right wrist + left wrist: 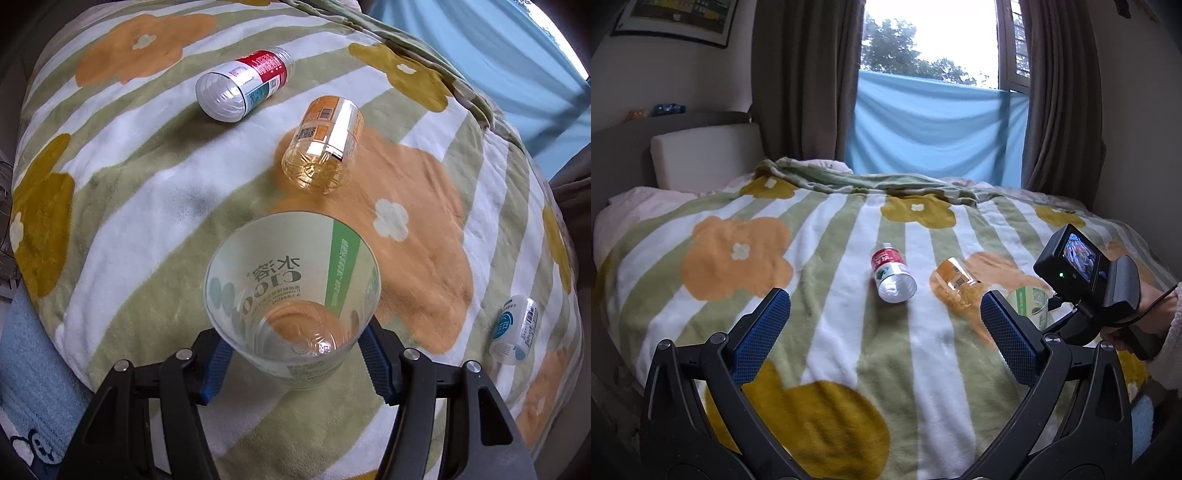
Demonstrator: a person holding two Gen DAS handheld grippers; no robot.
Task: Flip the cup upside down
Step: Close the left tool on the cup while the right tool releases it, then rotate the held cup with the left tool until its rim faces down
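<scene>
Two views, each holding what the other lacks. From the right wrist: right gripper with blue ribbed pads pressed against the lower sides of a clear plastic cup with green-and-white printed label, open mouth facing the camera, base further down between the fingers, held above the striped green-and-white fleece blanket with orange and mustard flowers. Beyond the cup, lying on its side on an orange flower, a cut clear bottle with orange label; further left, also on its side, a cut clear bottle with red, white and teal label. At the far right edge, only here, a small clear bottle piece with blue-and-white label, well apart from the rest. A pale blue towel at lower left.

From the left wrist: left gripper hovering over the blanket, blue pads spread wide, nothing between them. Both fallen bottles ahead, red-labelled beside orange-labelled. Cup only partly seen, behind the right-hand pad. Visible only here: the right tool's black camera body with lit screen, brown curtains, a light blue cloth across the window, a cream headboard cushion.
</scene>
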